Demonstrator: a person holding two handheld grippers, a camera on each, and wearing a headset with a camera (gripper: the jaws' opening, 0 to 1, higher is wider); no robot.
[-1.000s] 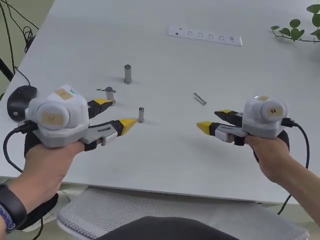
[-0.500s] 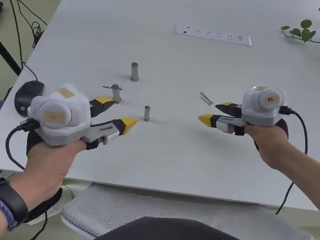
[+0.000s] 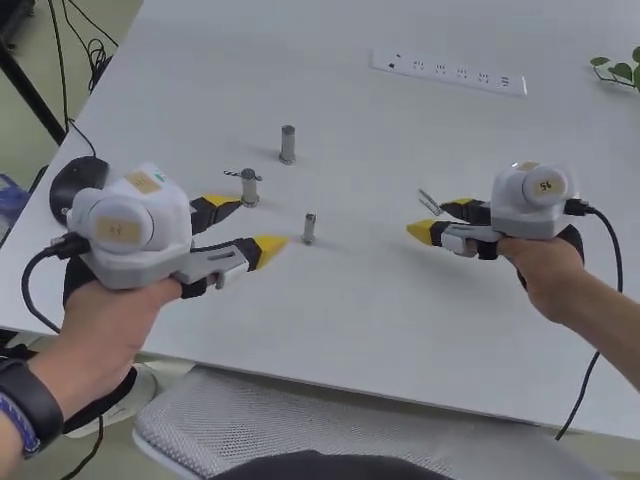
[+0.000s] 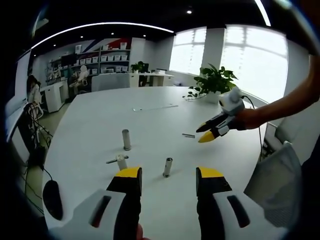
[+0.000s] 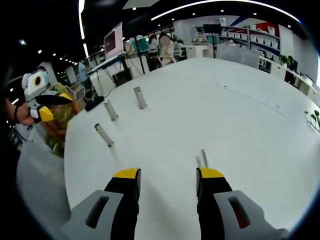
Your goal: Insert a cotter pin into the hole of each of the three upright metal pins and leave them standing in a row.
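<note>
Three grey metal pins stand on the white table: a far pin [image 3: 288, 143] [image 4: 126, 139] [image 5: 139, 97], a middle pin [image 3: 249, 186] [image 4: 121, 161] [image 5: 110, 110] with a cotter pin through its top, and a near short pin [image 3: 309, 227] [image 4: 167, 166] [image 5: 103, 134]. A loose cotter pin [image 3: 429, 201] [image 4: 188, 135] [image 5: 202, 159] lies flat just beyond my right gripper [image 3: 437, 220] [image 5: 166, 176], which is open and empty. My left gripper [image 3: 243, 226] [image 4: 167, 176] is open and empty, its tips just left of the near pin.
A white power strip [image 3: 449, 73] lies at the far side. A black mouse [image 3: 72, 183] sits near the table's left edge, with cables beside it. Plant leaves [image 3: 622, 69] show at the far right. A grey chair [image 3: 330, 430] is below the front edge.
The head camera has shifted, so the scene slid right. My right gripper has come closer to the loose cotter pin. The left gripper holds about the same place by the near pin.
</note>
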